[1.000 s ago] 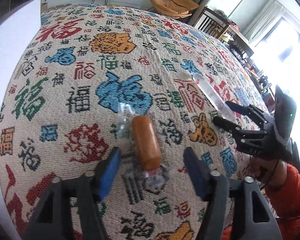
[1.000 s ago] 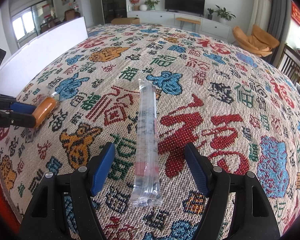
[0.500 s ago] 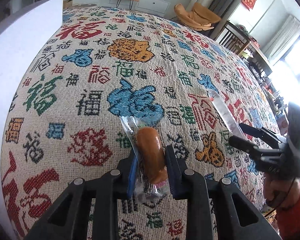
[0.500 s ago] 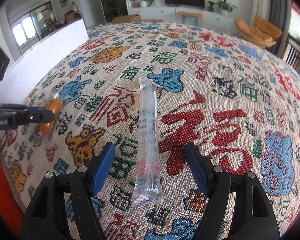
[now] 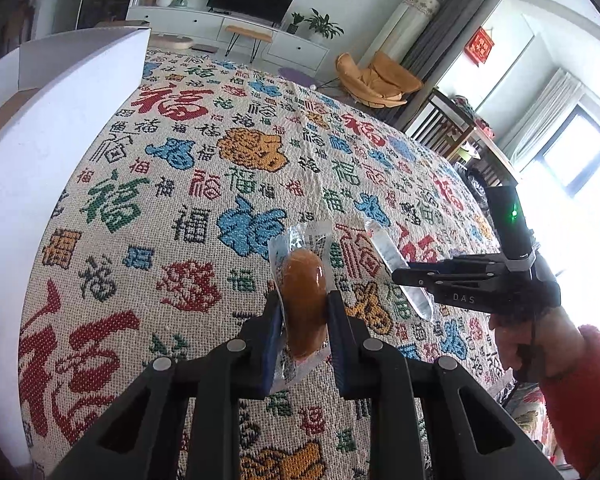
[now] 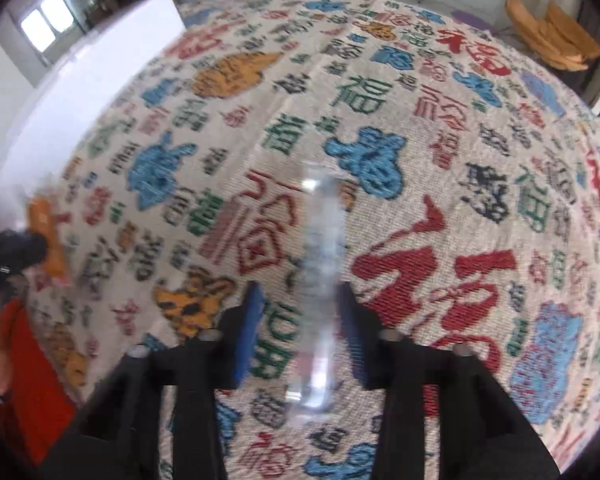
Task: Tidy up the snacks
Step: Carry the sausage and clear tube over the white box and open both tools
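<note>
An orange-brown snack [image 5: 302, 280] in a clear wrapper hangs above the patterned tablecloth [image 5: 180, 168], and my left gripper [image 5: 304, 298] is shut on its lower half. The same snack [image 6: 46, 232] shows blurred at the left edge of the right wrist view. A long clear packet [image 6: 322, 240] lies on the cloth between the fingers of my right gripper [image 6: 300, 300], whose jaws are closing. Its right pad is at the packet's edge, and a gap remains on the left. In the left wrist view, my right gripper [image 5: 400, 276] crosses the clear packet [image 5: 382, 246].
A tall white box [image 5: 60, 128] stands along the left side of the cloth and shows again as the white box [image 6: 100, 80]. A hand in a red sleeve [image 5: 580, 380] holds the right gripper. Chairs and a TV cabinet stand beyond the table.
My left gripper shut on the orange snack and lifted it off the cloth. The right gripper tipped further down, and its jaws narrowed around the clear packet.
</note>
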